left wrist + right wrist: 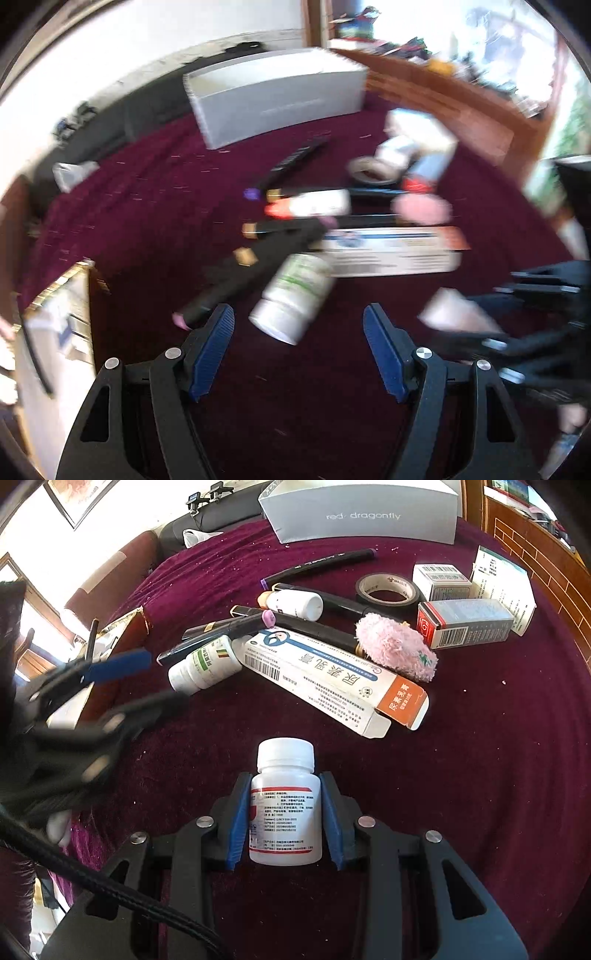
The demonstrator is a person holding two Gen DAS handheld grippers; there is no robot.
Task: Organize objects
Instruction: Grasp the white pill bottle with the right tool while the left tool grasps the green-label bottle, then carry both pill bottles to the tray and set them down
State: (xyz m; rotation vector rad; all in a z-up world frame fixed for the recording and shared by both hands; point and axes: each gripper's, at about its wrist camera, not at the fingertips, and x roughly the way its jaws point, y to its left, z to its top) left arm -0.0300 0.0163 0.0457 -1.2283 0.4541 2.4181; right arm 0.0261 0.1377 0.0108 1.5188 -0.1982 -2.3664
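Right gripper [284,812] pinches a white plastic pill bottle with a red-striped label [285,805], bottom centre of frame. Left gripper [299,325], fingers spread and empty, hangs over a green-labelled white bottle [293,295] lying on the maroon cloth [147,206]. Risk: the round bottle rolls off when nudged.

The grey box [364,511] at the far edge of the cloth bears "red dragonfly" in pale letters. The long white carton [332,679] carries large blue Chinese characters, apparently 尿素乳膏, repeated in white on its orange end, plus a barcode. The held white bottle [286,805] has small print too fine to read. The left wrist view is too blurred for any lettering.
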